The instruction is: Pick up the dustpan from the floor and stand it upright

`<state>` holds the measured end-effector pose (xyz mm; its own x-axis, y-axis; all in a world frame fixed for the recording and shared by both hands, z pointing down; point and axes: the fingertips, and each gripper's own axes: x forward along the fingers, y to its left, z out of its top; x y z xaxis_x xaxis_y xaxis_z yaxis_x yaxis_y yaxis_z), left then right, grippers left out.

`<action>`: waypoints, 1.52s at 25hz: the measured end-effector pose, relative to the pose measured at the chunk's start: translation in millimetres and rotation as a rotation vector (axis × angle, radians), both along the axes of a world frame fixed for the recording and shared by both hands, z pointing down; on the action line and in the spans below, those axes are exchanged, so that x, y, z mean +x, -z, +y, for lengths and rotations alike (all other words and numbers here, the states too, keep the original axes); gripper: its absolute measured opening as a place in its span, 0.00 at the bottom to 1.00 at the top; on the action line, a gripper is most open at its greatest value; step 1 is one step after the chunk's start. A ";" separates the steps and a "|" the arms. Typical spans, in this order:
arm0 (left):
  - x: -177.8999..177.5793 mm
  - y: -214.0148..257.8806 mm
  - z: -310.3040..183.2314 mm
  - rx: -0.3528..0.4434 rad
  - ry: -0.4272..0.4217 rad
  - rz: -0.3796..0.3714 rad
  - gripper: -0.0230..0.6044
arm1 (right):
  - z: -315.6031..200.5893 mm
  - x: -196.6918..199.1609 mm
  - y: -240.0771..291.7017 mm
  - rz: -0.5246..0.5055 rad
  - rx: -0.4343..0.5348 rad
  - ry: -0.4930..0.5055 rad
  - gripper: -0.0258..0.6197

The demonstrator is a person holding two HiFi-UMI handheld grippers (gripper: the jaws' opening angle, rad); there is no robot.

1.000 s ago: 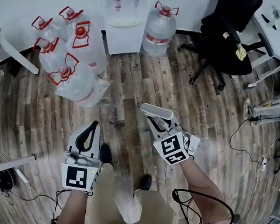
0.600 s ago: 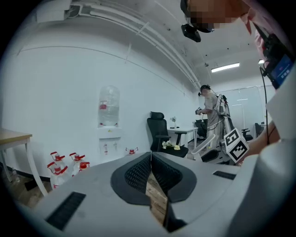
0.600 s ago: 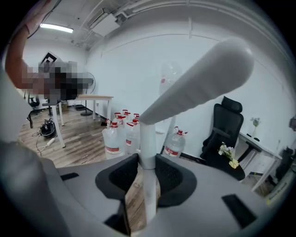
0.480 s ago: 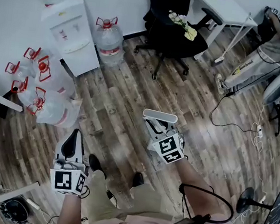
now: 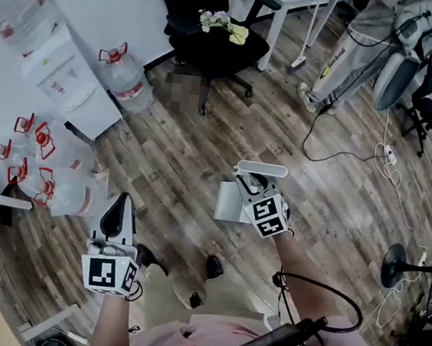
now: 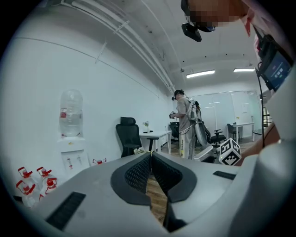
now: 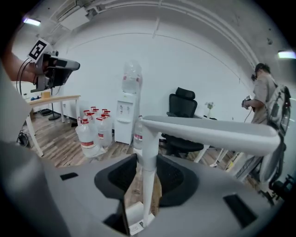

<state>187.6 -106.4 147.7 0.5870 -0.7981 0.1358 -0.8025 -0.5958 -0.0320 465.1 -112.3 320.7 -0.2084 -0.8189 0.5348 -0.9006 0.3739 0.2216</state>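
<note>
Within right hand-held gripper (image 7: 147, 157) — dustpan handle (image 7: 203, 132).

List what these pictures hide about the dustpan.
The dustpan: head view, pan partly covered by the right tongs; floor contact unclear.
Its pan: right gripper view, only a sliver shows between the jaws.
The left tongs: left gripper view, own body blocks the floor below.

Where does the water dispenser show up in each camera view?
Head view: water dispenser upper left, against the wall.
Left gripper view: water dispenser lower left.
Right gripper view: water dispenser left of centre.
Shared landmark: the black office chair, to its right in every view.
</note>
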 end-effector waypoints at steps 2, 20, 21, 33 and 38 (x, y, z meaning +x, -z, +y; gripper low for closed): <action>14.7 1.9 5.6 -0.003 -0.026 -0.002 0.06 | 12.5 18.5 -1.0 -0.001 -0.008 -0.037 0.26; 76.9 50.2 34.5 0.033 -0.142 -0.046 0.06 | 81.3 127.6 -6.2 -0.055 -0.052 -0.310 0.33; 79.4 52.7 36.8 0.030 -0.138 -0.034 0.06 | 84.9 127.4 -3.8 -0.066 -0.052 -0.313 0.34; 95.2 102.9 65.7 0.104 -0.184 0.029 0.06 | 132.0 74.4 67.3 -0.174 0.072 -0.351 0.33; 82.8 128.3 63.8 0.143 -0.189 0.066 0.06 | 120.9 12.8 145.0 -0.214 0.204 -0.302 0.30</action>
